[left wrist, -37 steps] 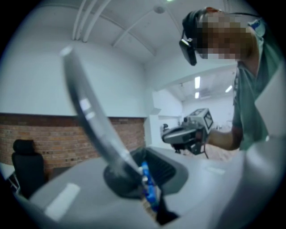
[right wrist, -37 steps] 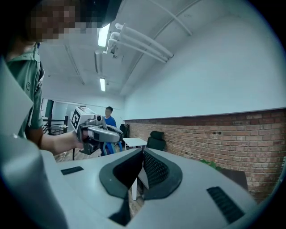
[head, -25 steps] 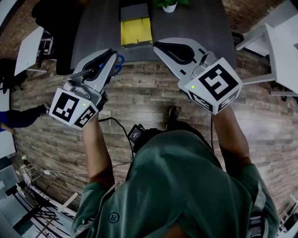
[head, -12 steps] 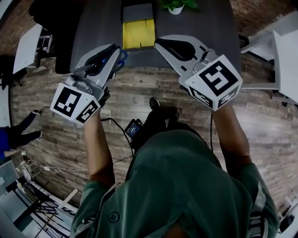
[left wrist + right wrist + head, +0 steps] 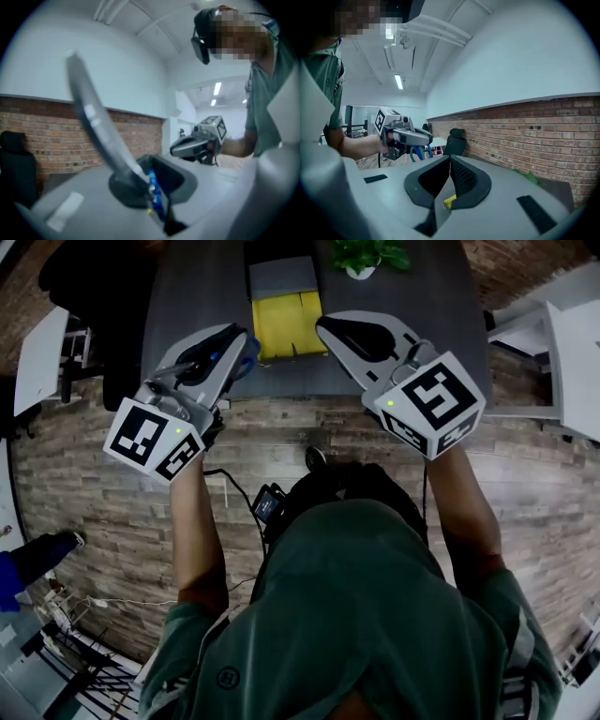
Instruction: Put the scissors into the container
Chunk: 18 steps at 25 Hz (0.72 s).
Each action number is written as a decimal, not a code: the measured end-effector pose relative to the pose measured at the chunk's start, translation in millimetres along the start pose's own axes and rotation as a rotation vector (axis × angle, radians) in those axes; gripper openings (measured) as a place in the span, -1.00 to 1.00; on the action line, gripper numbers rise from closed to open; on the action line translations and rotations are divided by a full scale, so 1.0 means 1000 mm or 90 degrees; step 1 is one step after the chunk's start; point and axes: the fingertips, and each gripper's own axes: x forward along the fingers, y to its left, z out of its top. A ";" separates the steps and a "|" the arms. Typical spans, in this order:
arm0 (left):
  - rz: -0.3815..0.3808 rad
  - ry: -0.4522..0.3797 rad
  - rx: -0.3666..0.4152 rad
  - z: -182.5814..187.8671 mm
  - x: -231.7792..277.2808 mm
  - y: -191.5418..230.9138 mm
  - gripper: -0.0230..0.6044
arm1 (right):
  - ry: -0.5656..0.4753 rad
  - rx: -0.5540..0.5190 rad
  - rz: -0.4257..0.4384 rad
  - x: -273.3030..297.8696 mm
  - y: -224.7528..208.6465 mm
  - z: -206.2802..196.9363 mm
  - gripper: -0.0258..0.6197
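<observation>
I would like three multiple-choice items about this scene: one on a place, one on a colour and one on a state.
1. Where does the yellow container stand?
A. on the dark table
B. on a shelf
C. inside a drawer

2. What colour are the handles of the scissors?
A. red
B. blue
C. green

3. How are the jaws of the left gripper?
A. wide open and empty
B. shut on the scissors
C. out of view

Key: 1 A, it lies on the tabletop ahead; 2 B, blue loops show at the jaws; 3 B, the jaws clamp the handle and the blade sticks out.

No text, label, brand, number or sign can be read anywhere here.
</observation>
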 end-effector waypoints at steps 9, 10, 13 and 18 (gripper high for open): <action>-0.025 0.011 -0.028 -0.026 0.024 0.036 -0.85 | 0.021 0.025 -0.012 0.036 -0.019 -0.020 -0.90; -0.025 0.011 -0.028 -0.028 0.030 0.043 -0.85 | 0.020 0.025 -0.013 0.042 -0.026 -0.022 -0.90; -0.024 0.018 -0.040 -0.036 0.044 0.066 -0.85 | 0.029 0.029 -0.009 0.064 -0.042 -0.027 -0.90; -0.016 0.034 -0.066 -0.060 0.056 0.082 -0.85 | 0.039 0.032 0.001 0.086 -0.053 -0.049 -0.90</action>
